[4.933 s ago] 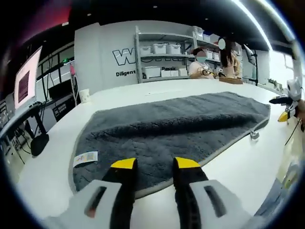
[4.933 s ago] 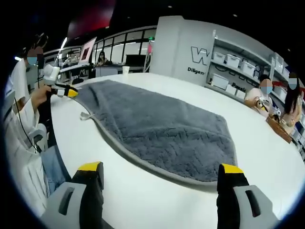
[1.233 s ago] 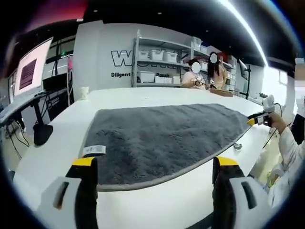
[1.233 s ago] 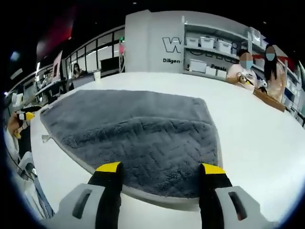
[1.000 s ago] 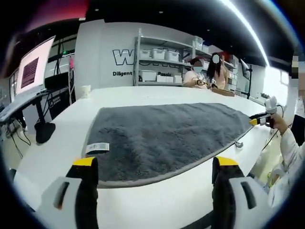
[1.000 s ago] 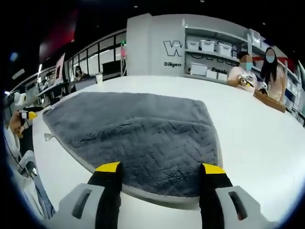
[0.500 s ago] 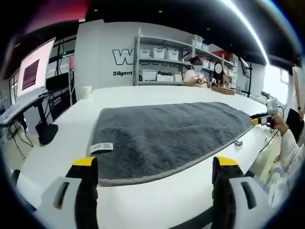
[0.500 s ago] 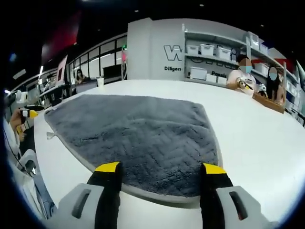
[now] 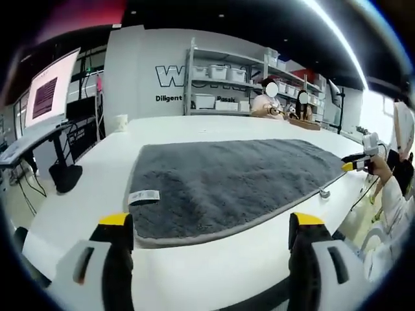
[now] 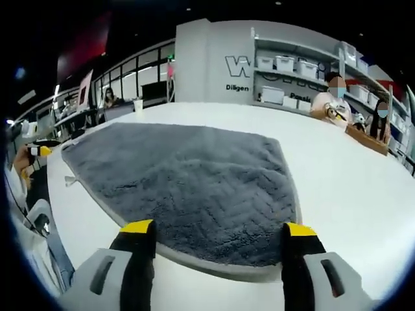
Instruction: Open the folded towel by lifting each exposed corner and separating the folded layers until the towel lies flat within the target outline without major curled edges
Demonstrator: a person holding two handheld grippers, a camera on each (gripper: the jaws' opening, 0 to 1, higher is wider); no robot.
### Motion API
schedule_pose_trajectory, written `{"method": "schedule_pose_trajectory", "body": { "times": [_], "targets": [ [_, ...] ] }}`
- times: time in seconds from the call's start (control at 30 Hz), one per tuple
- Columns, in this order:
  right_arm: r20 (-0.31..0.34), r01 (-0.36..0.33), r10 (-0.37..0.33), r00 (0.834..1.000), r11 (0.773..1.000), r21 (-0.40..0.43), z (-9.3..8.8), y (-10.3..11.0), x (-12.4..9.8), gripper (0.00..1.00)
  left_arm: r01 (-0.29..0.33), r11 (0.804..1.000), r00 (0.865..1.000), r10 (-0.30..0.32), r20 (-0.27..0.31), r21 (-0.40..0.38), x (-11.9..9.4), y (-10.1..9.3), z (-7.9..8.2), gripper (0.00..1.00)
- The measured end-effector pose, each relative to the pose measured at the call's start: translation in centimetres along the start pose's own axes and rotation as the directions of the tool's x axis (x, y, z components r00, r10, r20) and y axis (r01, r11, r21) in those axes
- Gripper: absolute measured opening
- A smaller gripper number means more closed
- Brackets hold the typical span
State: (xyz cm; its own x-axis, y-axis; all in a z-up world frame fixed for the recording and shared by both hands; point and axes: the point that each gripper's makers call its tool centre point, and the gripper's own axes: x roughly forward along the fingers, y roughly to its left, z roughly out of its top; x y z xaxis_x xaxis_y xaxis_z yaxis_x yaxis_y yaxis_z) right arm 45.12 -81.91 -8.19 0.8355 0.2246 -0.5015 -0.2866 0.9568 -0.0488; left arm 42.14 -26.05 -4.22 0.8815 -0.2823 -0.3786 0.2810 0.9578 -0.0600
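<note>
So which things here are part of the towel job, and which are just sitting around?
Job:
grey towel
left gripper
right gripper
white table

Lying about:
paper cup
monitor
shelf of storage bins

The towel (image 9: 233, 184) is thick grey cloth with a rough, matt pile; in the right gripper view its nap (image 10: 194, 188) shows a pressed zigzag pattern, and a smoother, paler woven band (image 10: 194, 257) edges it. A small white label (image 9: 143, 196), paper or fabric, lies on the pile at 9 o'clock. The table (image 9: 84, 194) is white, smooth and faintly glossy. Each gripper, left (image 9: 209, 223) and right (image 10: 219, 228), looks like matt grey plastic with black jaws capped in yellow.
</note>
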Motion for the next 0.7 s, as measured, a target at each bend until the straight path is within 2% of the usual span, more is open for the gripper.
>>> {"method": "schedule_pose_trajectory", "body": {
  "times": [0.17, 0.3, 0.47, 0.7],
  "targets": [
    [0.018, 0.004, -0.004, 1.0, 1.0, -0.002, 0.7, 0.3, -1.5, 1.0, 0.001, 1.0, 1.0, 0.0, 0.017, -0.005, -0.3, 0.2, 0.6, 0.98],
    [0.017, 0.036, -0.036, 0.999, 0.999, 0.006, 0.7, 0.1, -3.6, 0.99, 0.001, 1.0, 1.0, 0.0, 0.029, -0.009, -0.8, 0.6, 1.1, 0.98],
    [0.014, 0.028, -0.028, 1.0, 1.0, 0.007, 0.9, 0.9, -6.0, 0.99, -0.021, 1.0, 0.999, 0.021, 0.039, -0.005, -1.6, 1.6, 1.6, 0.98],
    [0.033, 0.032, -0.032, 0.999, 0.999, -0.004, 1.0, 1.8, -7.7, 0.99, -0.059, 0.998, 0.997, 0.06, 0.054, -0.02, -3.2, 3.3, 1.3, 0.99]
  ]
}}
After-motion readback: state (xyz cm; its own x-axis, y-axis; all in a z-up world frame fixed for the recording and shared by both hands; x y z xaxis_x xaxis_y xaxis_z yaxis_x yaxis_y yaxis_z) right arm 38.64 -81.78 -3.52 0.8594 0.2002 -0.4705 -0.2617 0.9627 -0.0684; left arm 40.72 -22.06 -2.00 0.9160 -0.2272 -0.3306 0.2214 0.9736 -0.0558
